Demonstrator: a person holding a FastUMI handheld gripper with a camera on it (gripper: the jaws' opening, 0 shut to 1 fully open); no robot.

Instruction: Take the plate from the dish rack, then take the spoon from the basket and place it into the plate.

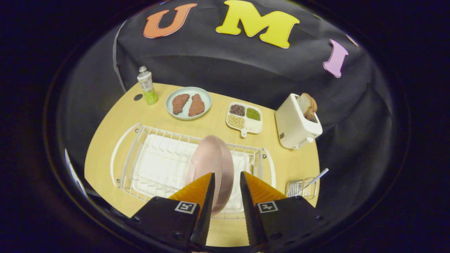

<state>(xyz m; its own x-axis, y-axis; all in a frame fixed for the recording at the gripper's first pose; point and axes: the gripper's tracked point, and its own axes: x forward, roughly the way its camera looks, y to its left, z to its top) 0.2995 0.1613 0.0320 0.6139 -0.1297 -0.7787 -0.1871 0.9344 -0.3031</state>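
The gripper [226, 181] is open at bottom centre, its fingers either side of the plate's [212, 165] near rim; contact can't be told. The plate, pale pink, stands on edge in the white rack [140, 165]. At lower right a small wire basket [300, 188] holds the spoon [318, 177]. Farther back: toaster [297, 121] with bread, sectioned tray [245, 118], dish [188, 103] with two brown pieces, bottle [147, 86].

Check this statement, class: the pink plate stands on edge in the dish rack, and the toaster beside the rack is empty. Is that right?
Not quite. The gripper view shows the toaster holding slices of bread. The rest holds: the pink plate stands on edge in the dish rack, its rim between the gripper's open fingers.
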